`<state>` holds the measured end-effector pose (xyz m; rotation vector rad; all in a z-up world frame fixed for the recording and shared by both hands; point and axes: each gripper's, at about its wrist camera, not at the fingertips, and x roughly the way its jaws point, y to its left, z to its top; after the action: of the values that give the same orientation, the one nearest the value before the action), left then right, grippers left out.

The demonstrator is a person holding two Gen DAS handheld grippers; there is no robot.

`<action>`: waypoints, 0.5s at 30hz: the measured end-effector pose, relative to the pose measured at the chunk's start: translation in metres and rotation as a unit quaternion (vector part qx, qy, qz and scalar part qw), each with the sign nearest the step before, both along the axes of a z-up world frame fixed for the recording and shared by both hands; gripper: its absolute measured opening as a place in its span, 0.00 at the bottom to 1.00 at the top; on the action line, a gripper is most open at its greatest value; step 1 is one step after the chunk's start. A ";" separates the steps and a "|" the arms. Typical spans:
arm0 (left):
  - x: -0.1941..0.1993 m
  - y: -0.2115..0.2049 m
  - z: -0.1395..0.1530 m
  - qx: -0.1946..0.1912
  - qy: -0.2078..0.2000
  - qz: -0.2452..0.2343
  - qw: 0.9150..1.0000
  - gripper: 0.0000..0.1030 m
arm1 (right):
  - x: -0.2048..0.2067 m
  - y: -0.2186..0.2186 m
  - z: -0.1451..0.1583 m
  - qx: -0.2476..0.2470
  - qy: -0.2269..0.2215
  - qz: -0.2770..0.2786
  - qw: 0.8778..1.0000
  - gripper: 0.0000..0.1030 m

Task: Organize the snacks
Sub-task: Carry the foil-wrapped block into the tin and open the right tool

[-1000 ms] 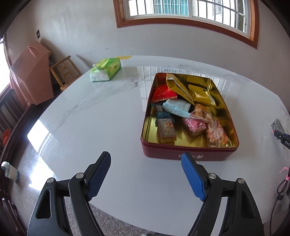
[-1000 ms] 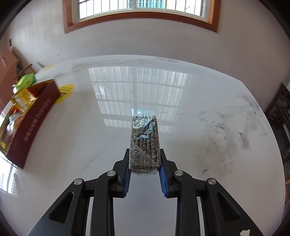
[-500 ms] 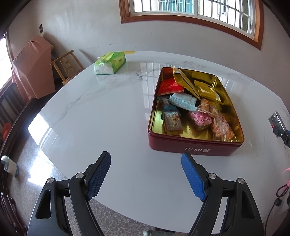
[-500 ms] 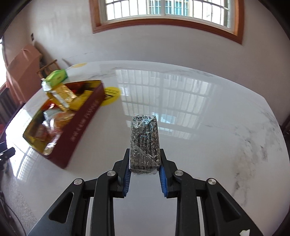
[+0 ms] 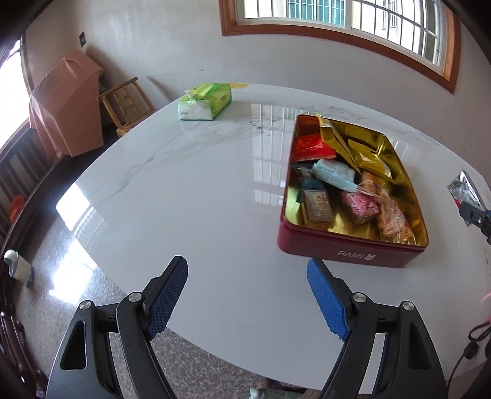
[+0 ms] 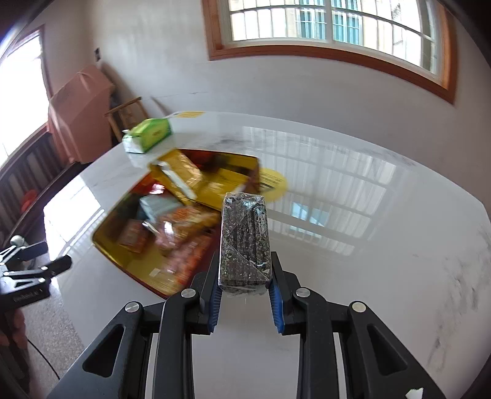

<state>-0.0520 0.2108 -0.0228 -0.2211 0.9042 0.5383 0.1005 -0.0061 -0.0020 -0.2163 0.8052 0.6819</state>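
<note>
Tin (image 6: 172,277) now sits just left of our right tongs (image 6: 245,294), which pinch the dark snack bar (image 6: 244,242) and have swung toward it; drop looks close. Left tongs (image 5: 247,296) spread, empty.

Place: home dining room
Table (image 5: 190,196): round white marble, near
Window (image 5: 353,18): wood-framed, barred, far wall
Chair (image 5: 124,102): wooden, far left
Floor (image 5: 79,270): speckled stone
</note>
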 end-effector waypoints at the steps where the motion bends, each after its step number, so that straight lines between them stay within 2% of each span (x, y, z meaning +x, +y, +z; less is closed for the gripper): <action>1: 0.000 0.001 0.000 0.000 0.000 0.002 1.000 0.78 | -0.002 0.009 0.000 0.001 0.001 0.008 1.000 0.25; 8: -0.008 0.013 -0.001 -0.003 0.002 0.015 1.000 0.78 | -0.012 0.051 -0.002 -0.005 -0.002 0.049 0.999 0.25; 15: -0.015 0.028 -0.002 -0.004 0.002 0.031 1.000 0.78 | -0.009 0.072 -0.007 -0.009 0.007 0.063 0.998 0.25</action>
<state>-0.0675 0.2390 -0.0250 -0.2558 0.9061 0.5936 0.0919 0.0664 -0.0086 -0.2805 0.8172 0.7957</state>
